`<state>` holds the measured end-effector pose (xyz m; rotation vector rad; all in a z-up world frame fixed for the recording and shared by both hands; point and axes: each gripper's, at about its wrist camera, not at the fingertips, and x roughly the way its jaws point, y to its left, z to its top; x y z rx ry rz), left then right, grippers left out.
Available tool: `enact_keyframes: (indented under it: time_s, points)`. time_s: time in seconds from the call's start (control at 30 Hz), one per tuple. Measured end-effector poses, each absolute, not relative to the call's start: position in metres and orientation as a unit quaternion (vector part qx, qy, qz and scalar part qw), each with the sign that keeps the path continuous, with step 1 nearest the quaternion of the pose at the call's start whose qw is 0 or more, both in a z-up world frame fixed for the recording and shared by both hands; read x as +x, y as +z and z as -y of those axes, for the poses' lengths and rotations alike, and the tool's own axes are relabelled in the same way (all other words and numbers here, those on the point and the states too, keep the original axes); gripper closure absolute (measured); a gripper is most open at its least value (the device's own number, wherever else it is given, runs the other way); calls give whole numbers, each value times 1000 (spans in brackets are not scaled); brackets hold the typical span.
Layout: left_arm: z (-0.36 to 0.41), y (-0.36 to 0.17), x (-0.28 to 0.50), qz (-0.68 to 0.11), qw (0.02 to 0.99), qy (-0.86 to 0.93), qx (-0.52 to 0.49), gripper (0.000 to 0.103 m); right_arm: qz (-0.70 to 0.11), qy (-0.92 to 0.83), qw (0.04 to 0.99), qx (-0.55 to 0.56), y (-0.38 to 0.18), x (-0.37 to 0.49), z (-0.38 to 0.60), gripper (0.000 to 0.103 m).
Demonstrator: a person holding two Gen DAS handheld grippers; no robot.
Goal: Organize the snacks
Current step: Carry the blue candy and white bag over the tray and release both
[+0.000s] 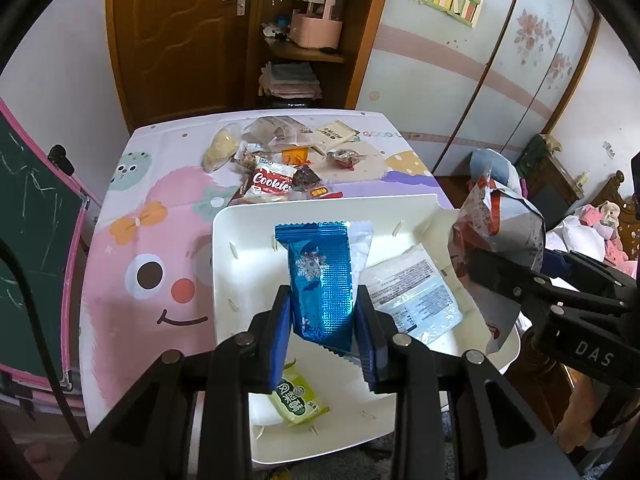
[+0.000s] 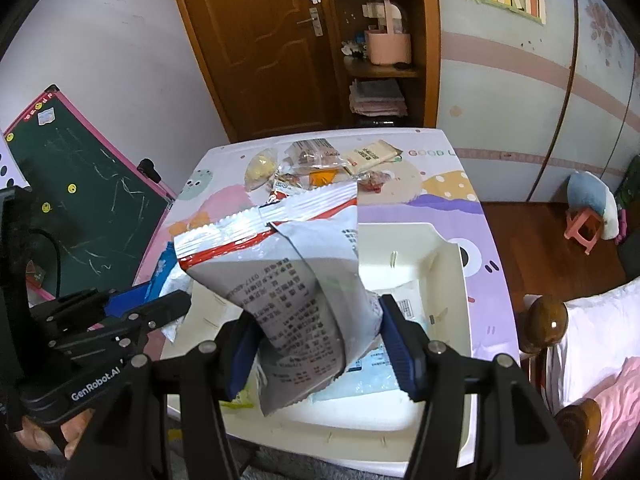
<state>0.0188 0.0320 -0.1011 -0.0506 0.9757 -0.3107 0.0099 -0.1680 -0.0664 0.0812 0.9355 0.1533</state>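
My left gripper (image 1: 322, 340) is shut on a shiny blue snack packet with a snowflake (image 1: 320, 280) and holds it above the white bin (image 1: 224, 264). My right gripper (image 2: 320, 344) is shut on a grey and red snack bag (image 2: 296, 280) above the same bin (image 2: 448, 272); the bag also shows at the right of the left wrist view (image 1: 500, 232). In the bin lie a pale blue packet (image 1: 416, 300) and a green packet (image 1: 300, 400). A pile of loose snacks (image 1: 276, 160) lies at the far end of the table.
The table has a cartoon cloth (image 1: 152, 248). A green chalkboard (image 1: 28, 240) stands at its left. A wooden door (image 1: 180, 32) and shelf (image 1: 308, 40) are behind. A bed (image 2: 600, 360) and a pink stool (image 2: 584, 228) are to the right.
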Motion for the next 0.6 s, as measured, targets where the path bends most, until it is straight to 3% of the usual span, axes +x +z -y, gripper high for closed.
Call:
enact_keyframes:
  time_s: [0.2, 0.27, 0.43, 0.6]
  points:
    - [-29, -102, 19, -470, 871, -145, -19, 74, -464, 70, 882, 45, -73, 13, 169, 45]
    - [-28, -101, 19, -469, 872, -141, -16, 69, -471, 64, 879, 42, -76, 15, 169, 45]
    - [-27, -96, 14, -455, 880, -138, -12, 26, -488, 51, 870, 48, -84, 19, 173, 45]
    - [-24, -90, 12, -443, 886, -137, -1, 22, -484, 52, 873, 42, -84, 16, 171, 27]
